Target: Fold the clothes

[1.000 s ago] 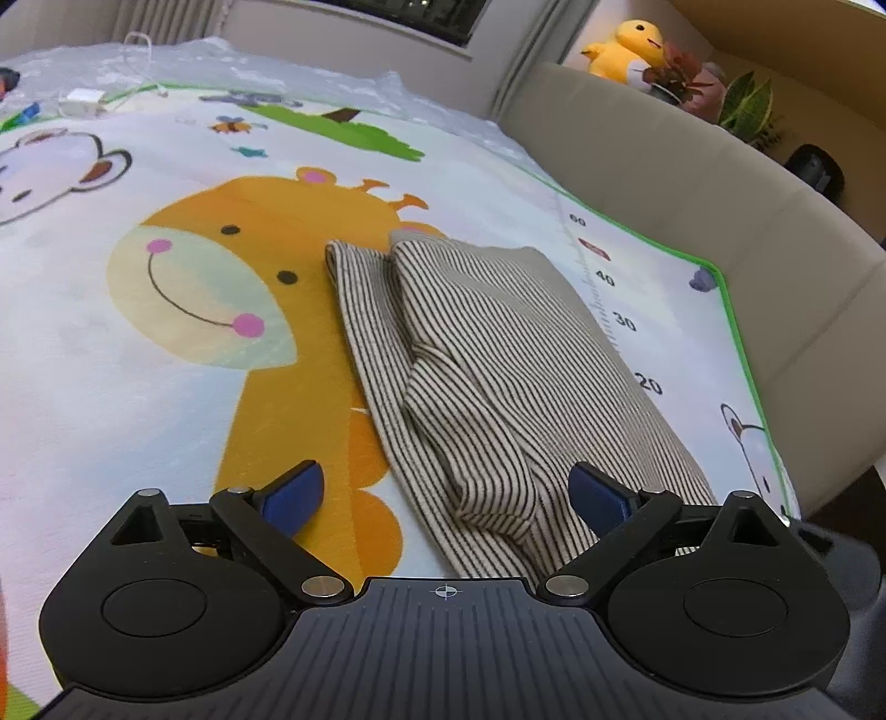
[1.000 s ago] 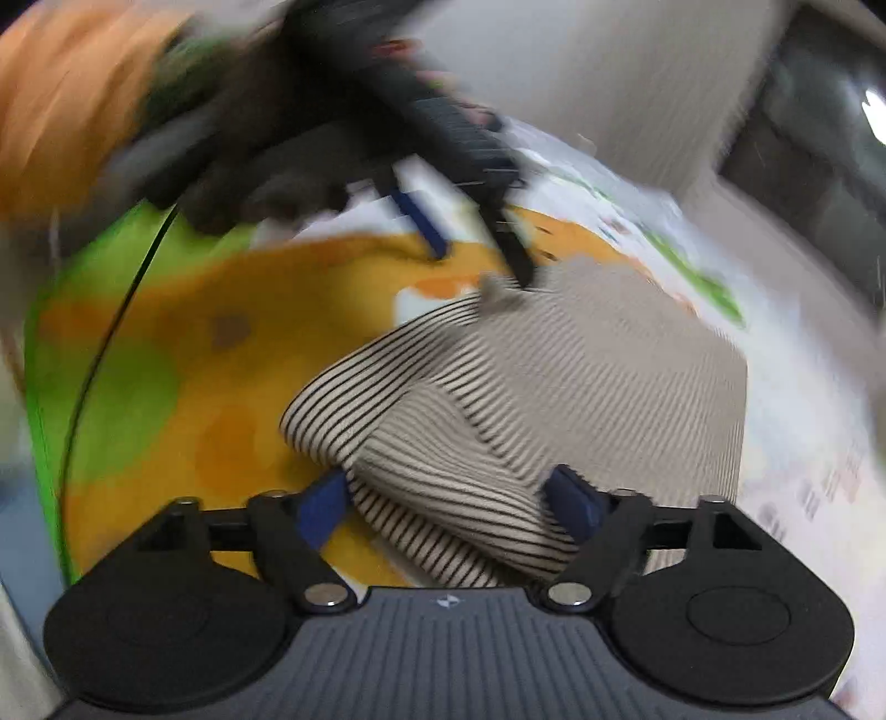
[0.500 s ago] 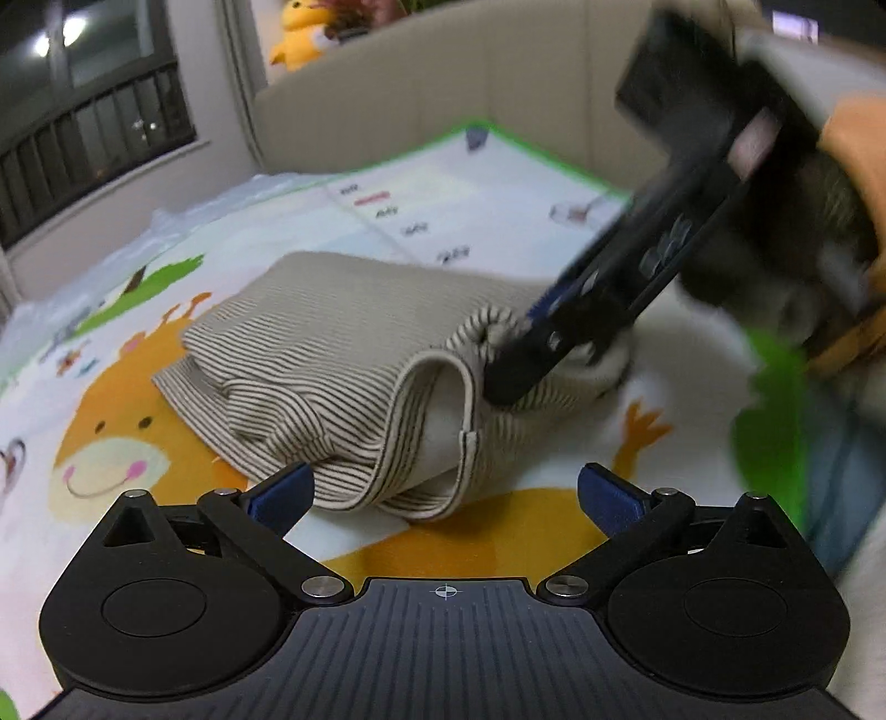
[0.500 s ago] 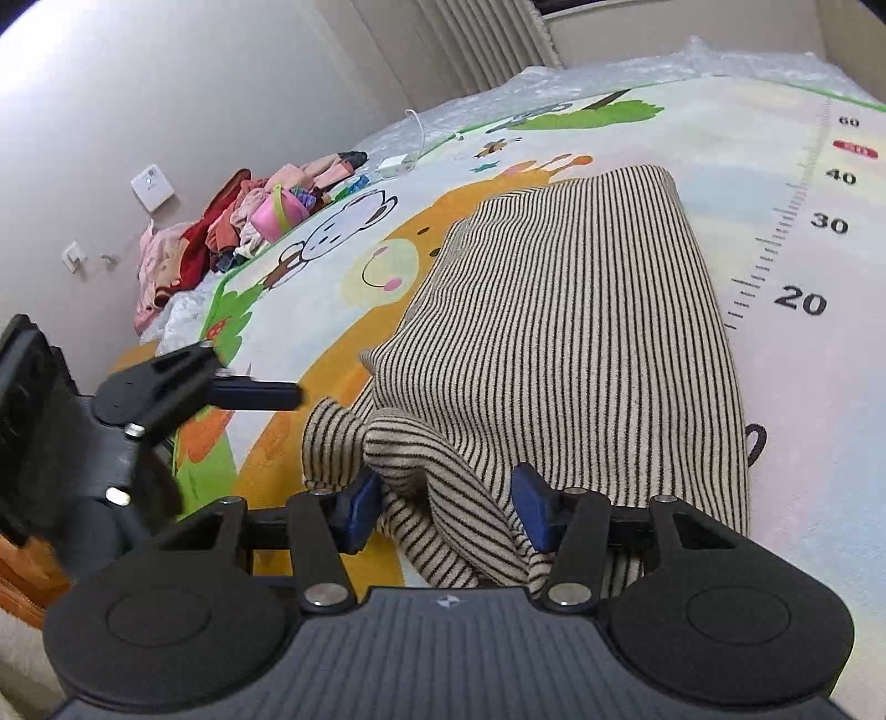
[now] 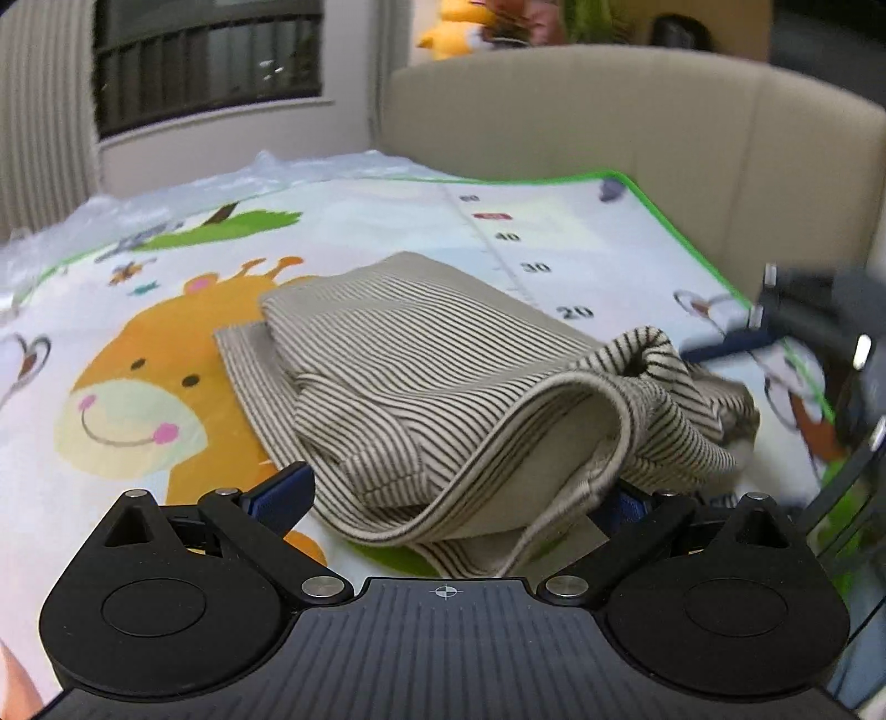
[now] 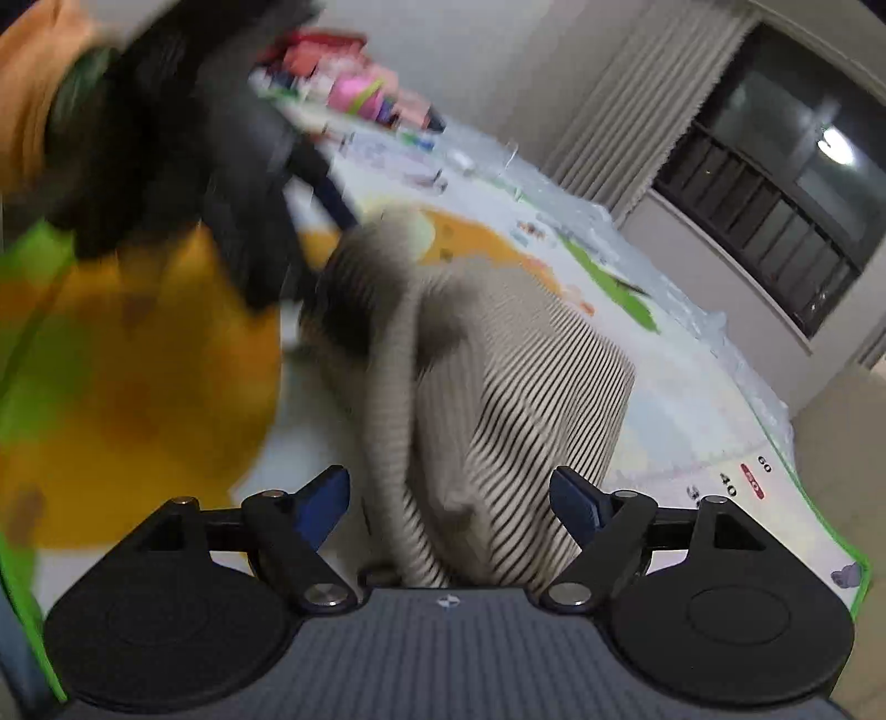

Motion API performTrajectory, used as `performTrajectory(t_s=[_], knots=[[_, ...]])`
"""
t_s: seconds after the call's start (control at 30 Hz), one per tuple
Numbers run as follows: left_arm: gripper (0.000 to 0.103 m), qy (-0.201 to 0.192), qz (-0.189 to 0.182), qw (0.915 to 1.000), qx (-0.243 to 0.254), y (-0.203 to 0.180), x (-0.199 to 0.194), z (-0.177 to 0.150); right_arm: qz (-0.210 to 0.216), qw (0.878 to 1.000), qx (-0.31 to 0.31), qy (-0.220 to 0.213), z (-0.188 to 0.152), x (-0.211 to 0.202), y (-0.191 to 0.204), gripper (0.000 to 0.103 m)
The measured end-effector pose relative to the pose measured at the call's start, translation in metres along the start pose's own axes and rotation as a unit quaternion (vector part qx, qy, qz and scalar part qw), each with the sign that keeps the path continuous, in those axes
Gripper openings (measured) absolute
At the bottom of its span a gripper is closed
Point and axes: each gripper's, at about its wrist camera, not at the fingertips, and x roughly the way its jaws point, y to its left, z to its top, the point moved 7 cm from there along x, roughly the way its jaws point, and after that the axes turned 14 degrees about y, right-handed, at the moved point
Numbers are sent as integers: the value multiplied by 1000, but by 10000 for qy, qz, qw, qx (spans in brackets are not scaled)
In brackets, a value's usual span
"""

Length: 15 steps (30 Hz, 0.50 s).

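Note:
A beige garment with thin dark stripes [image 5: 421, 354] lies partly folded on the giraffe play mat [image 5: 138, 387]. Its near hem curls up in a loose loop. My left gripper [image 5: 454, 498] is open, with that hem lying between its blue fingertips. The right gripper [image 5: 786, 327] shows blurred at the mat's right edge, beside the bunched end of the cloth. In the right wrist view the striped garment [image 6: 526, 360] rises in a blurred fold between the spread fingers of my open right gripper [image 6: 451, 498]. The left gripper [image 6: 232, 183] is a dark blur at upper left.
A beige padded backrest [image 5: 609, 122] borders the mat on the far right, with a yellow plush toy [image 5: 448, 33] above it. Crinkled clear plastic [image 5: 277, 171] lines the mat's far edge under a barred window [image 5: 205, 61]. A pile of coloured clothes [image 6: 354, 94] lies far off.
The right gripper's fingers, half shut around the fold 0.5 s ago, have spread apart. The left gripper has moved in, so the hem now lies between its fingers. Both views swung.

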Motion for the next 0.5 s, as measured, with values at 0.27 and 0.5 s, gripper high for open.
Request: performTrajectory(t_s=[0.27, 0.5], knots=[[103, -235, -415, 9989, 42, 14, -28, -6, 518, 9970, 576, -45, 15, -13, -23, 30], [103, -613, -181, 9900, 1254, -14, -43, -9, 940, 9929, 707, -202, 47, -53, -61, 28]])
